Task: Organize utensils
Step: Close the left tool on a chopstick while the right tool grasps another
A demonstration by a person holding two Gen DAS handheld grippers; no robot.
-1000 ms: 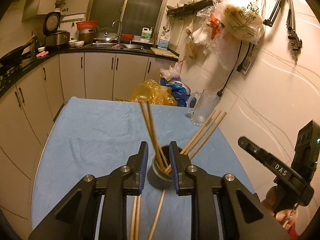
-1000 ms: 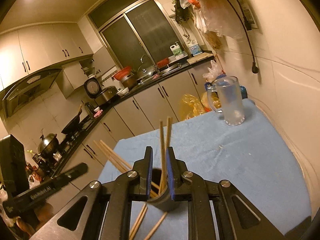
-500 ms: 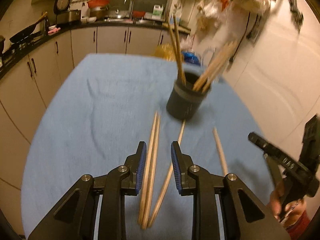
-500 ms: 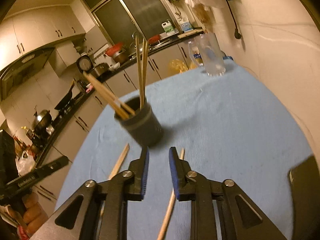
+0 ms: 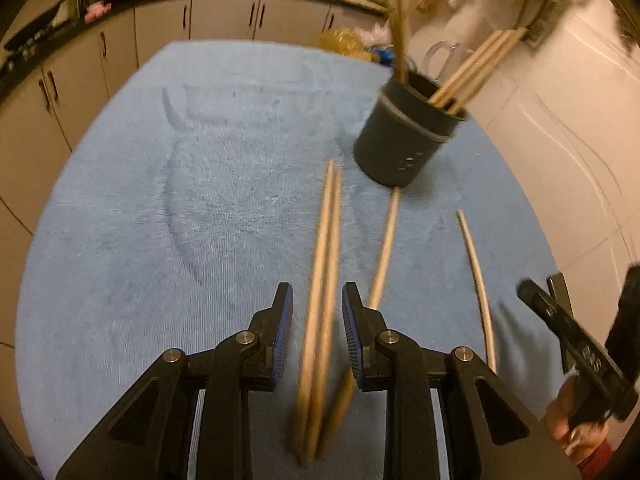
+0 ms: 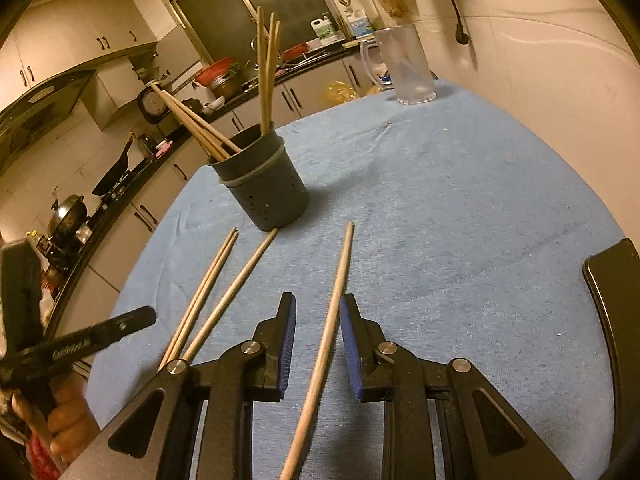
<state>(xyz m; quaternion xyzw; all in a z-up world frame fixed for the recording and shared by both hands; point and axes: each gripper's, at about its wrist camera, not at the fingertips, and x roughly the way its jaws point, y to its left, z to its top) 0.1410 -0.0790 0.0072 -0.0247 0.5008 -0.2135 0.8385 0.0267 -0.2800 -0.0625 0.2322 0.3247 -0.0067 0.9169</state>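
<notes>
A dark grey utensil holder [image 5: 404, 136] [image 6: 266, 184] stands on the blue cloth with several wooden chopsticks upright in it. Loose chopsticks lie flat in front of it. My left gripper [image 5: 317, 308] is open, its jaws on either side of a pair of chopsticks [image 5: 322, 280] lying side by side. A third chopstick [image 5: 384, 252] lies just right of it. My right gripper [image 6: 318, 312] is open around a single chopstick [image 6: 332, 308], which also shows in the left wrist view [image 5: 478, 284]. Neither gripper holds anything.
The blue cloth [image 6: 460, 220] covers the table. A glass mug [image 6: 404, 68] stands at the far end by the wall. A dark object [image 6: 612, 300] lies at the table's right edge. Kitchen cabinets and counter run along the left and back.
Both grippers have pulled back from the holder and dropped low over the cloth. Each now straddles loose chopsticks lying in front of the holder.
</notes>
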